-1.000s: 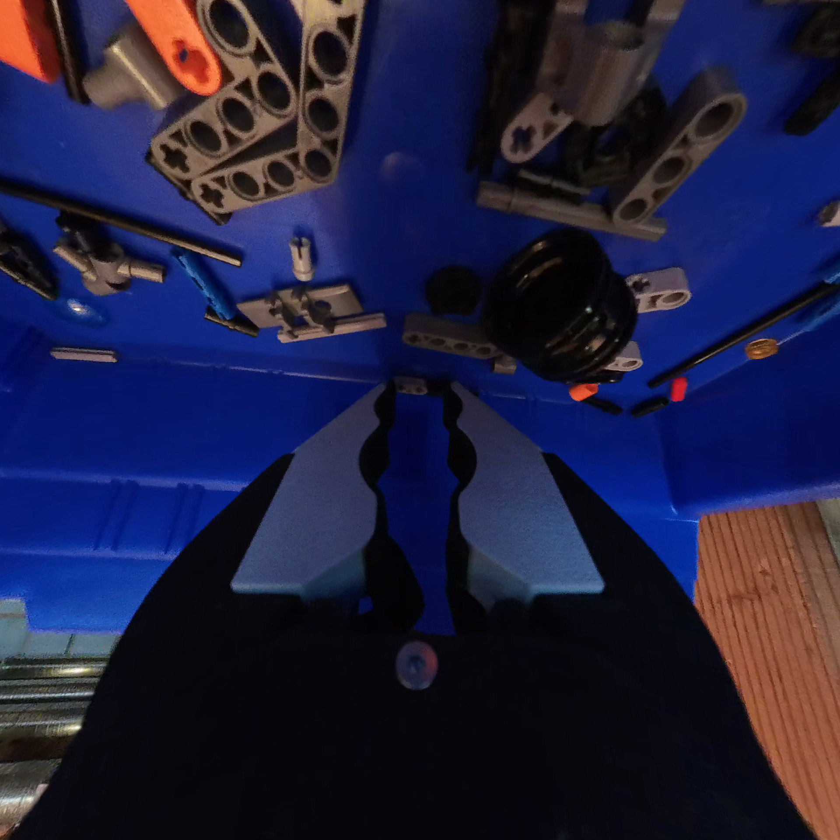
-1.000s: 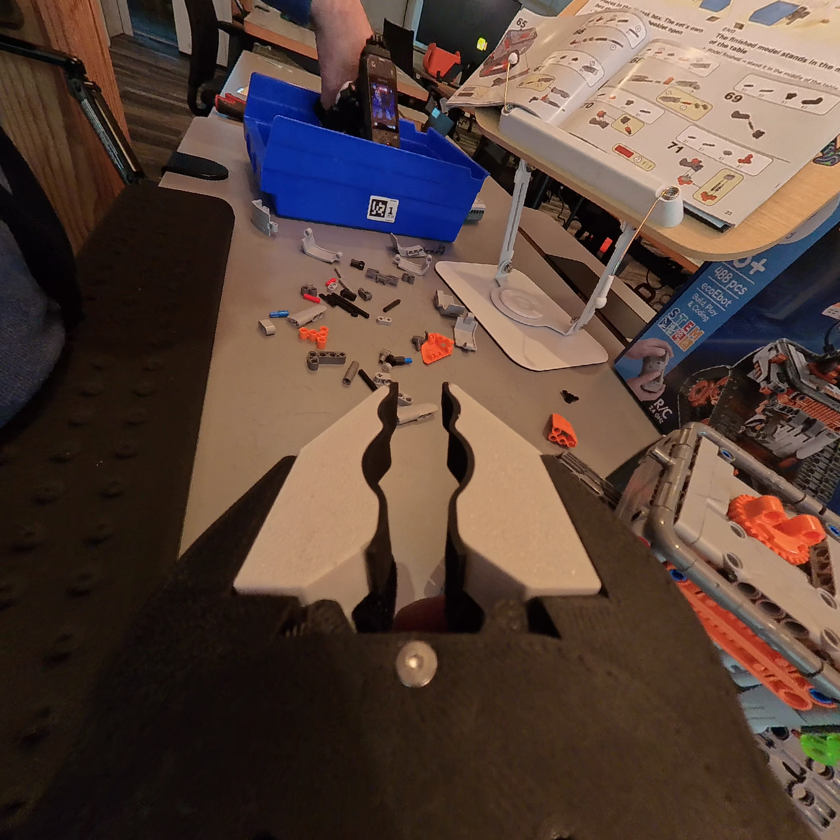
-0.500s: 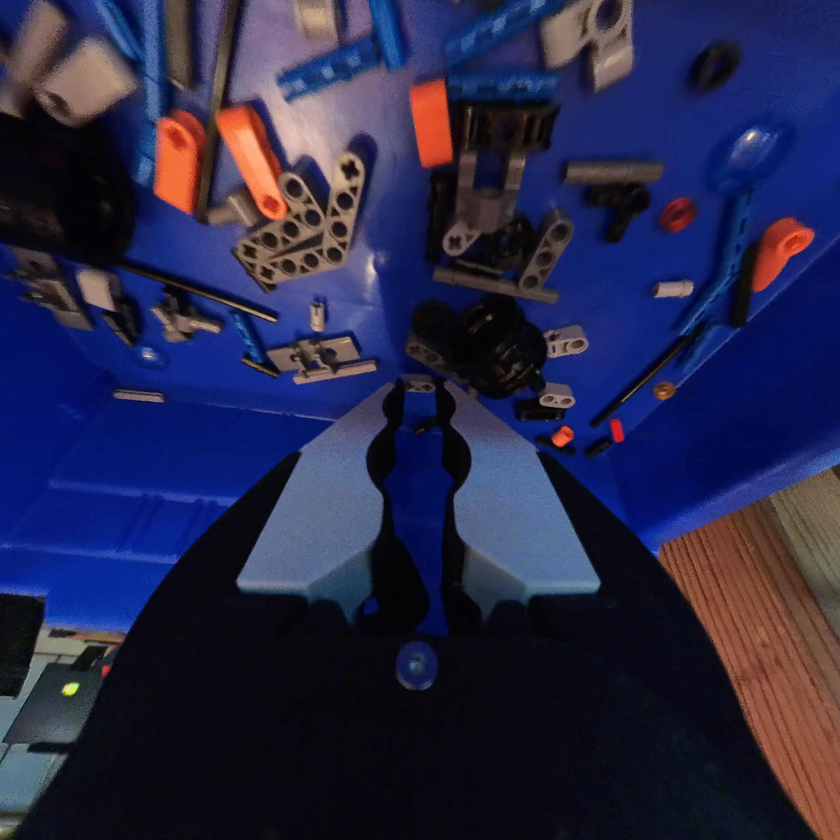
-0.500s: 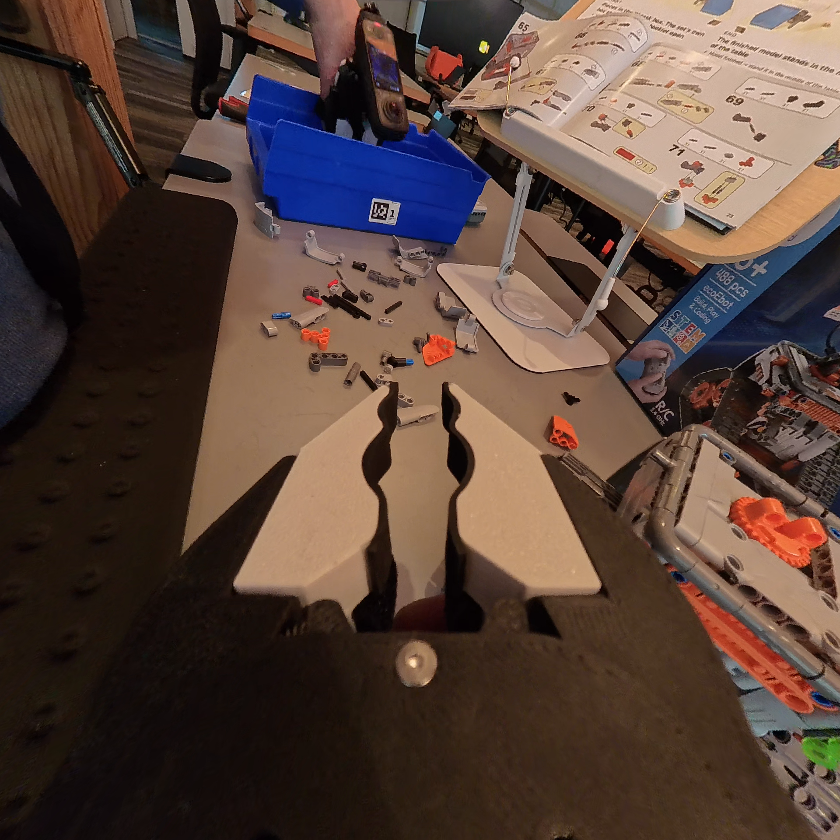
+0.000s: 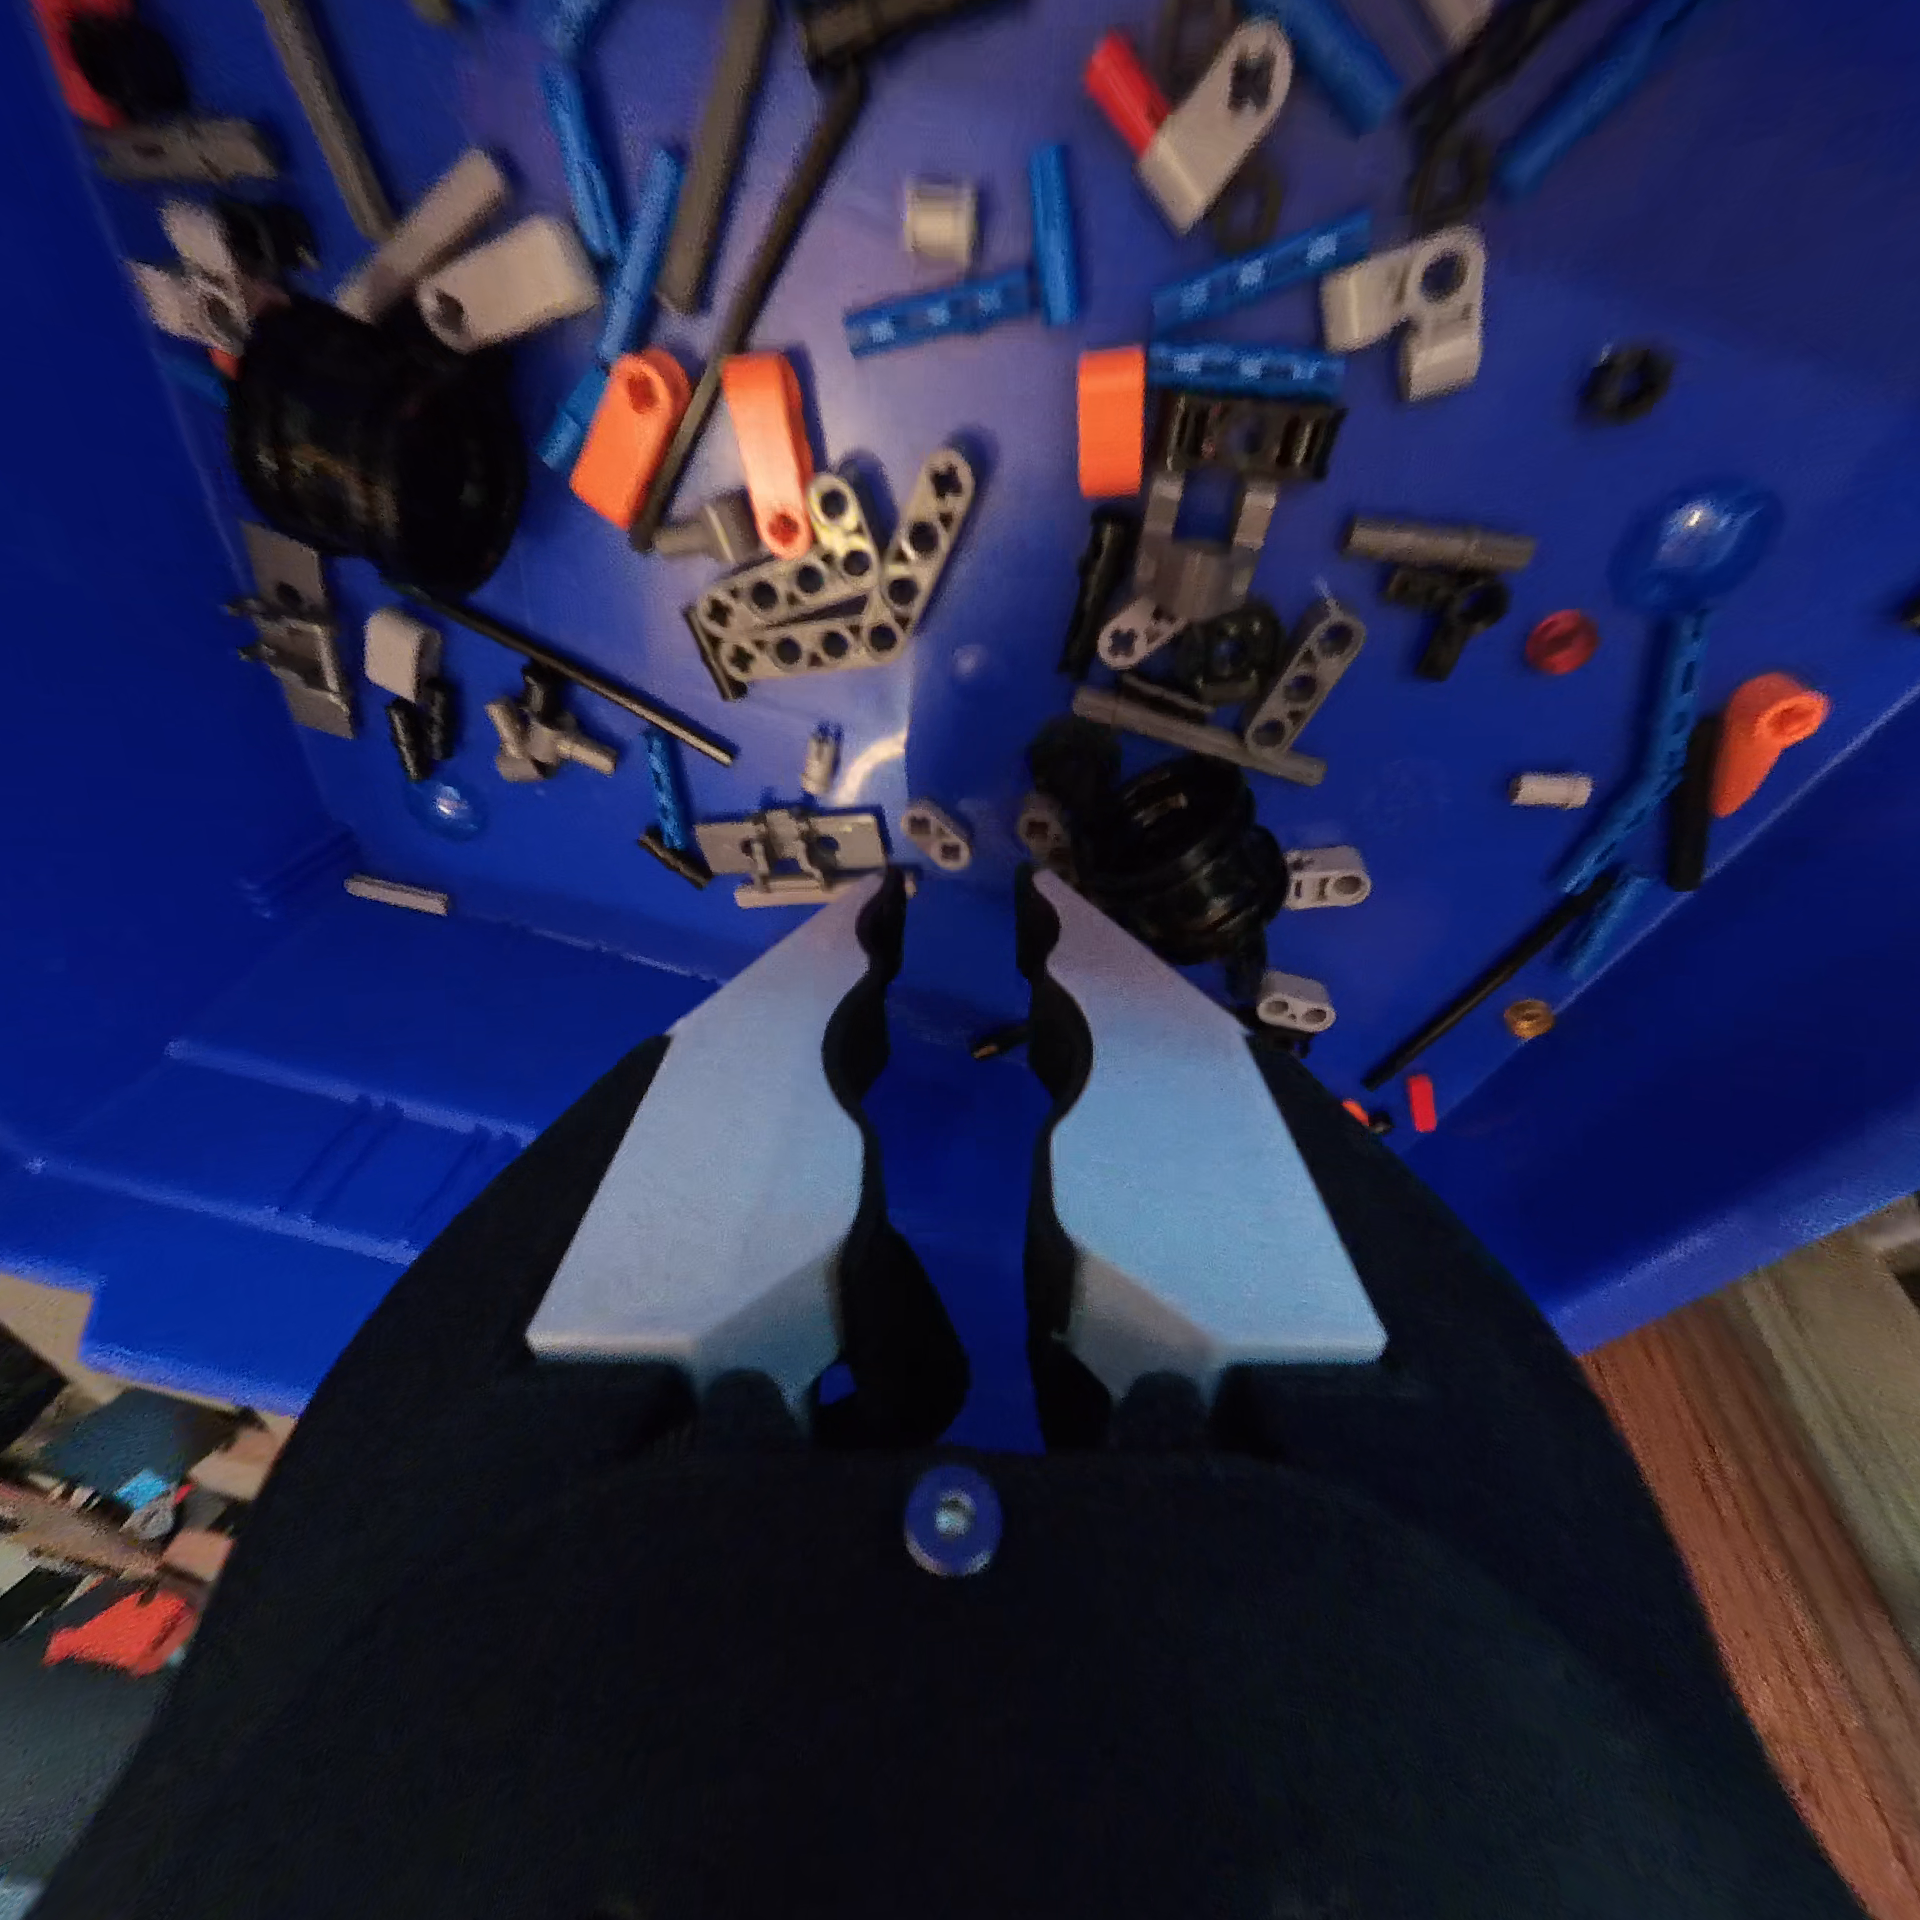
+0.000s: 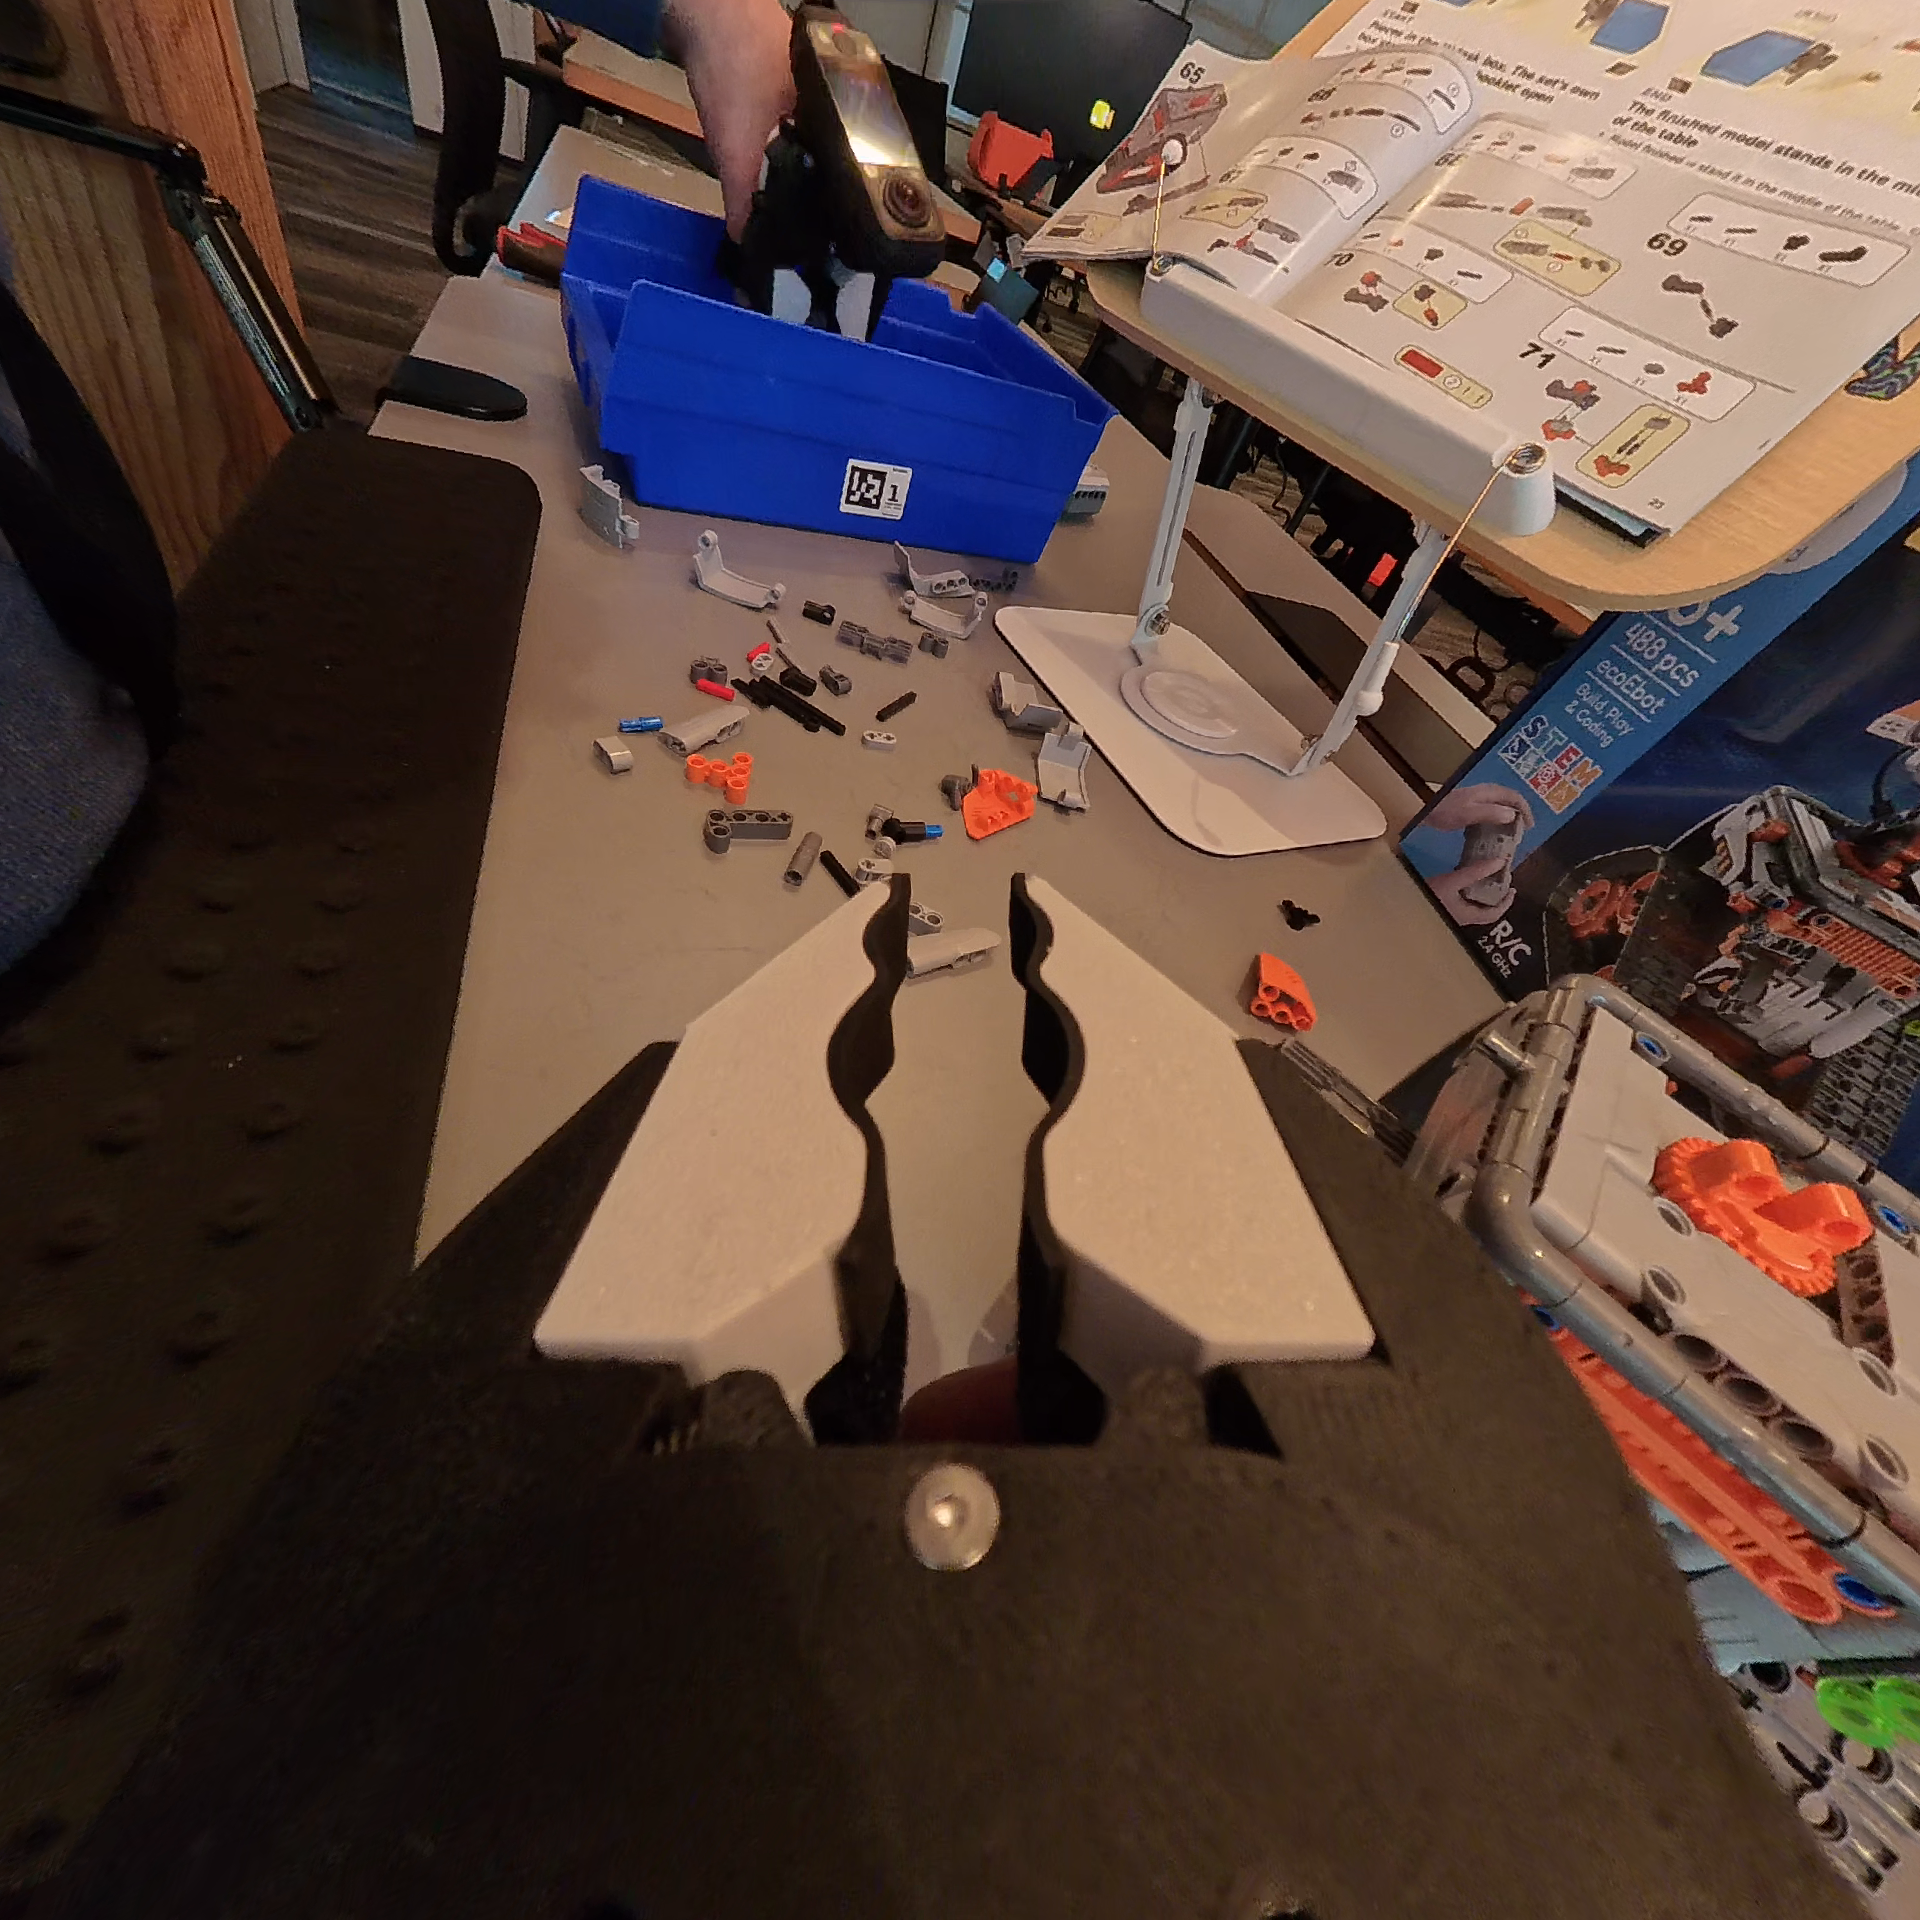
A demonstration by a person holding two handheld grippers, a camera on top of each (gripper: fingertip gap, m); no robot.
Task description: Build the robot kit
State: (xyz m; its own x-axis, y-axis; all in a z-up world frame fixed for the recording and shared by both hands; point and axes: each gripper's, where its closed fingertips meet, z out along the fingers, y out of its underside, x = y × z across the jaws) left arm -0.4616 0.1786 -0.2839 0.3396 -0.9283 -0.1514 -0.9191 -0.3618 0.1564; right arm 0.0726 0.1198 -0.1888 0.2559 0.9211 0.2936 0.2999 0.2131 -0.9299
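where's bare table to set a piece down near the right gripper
Bare grey table lies between the black mat and the right gripper. Another patch lies between the orange brick and the white stand base. Ahead toward the blue bin, loose parts crowd.

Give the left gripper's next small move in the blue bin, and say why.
Probably ease the left gripper forward a touch so its open jaws straddle the small grey two-hole piece lying just past its tips. The jaws hold nothing, and a black tyre sits close on the right.
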